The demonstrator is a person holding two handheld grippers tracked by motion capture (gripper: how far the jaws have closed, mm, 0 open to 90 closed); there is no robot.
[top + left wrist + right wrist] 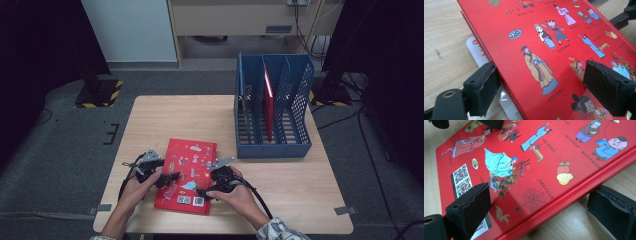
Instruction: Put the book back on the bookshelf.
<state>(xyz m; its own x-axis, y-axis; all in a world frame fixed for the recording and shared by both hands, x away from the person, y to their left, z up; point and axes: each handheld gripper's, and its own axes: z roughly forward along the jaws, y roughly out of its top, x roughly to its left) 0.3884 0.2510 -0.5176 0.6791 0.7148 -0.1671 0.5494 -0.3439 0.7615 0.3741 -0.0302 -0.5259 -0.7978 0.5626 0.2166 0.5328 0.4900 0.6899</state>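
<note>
A red hardcover book (192, 152) with cartoon figures lies flat on the wooden table (165, 115), near its front edge. My left gripper (167, 180) is at the book's left edge. In the left gripper view its jaws (540, 80) stand wide across that edge, one pad against the edge and the other over the cover (529, 37). My right gripper (206, 192) is at the book's right front. There its jaws (539, 205) straddle the edge of the book (544, 157), one pad above the cover and one beside it over the table, clear of the book.
A blue mesh file rack (272, 147) stands at the table's back right, with a red folder (268, 100) upright in a middle slot. A white sheet (475, 50) sticks out under the book's left edge. Bare tabletop lies to the left and behind the book.
</note>
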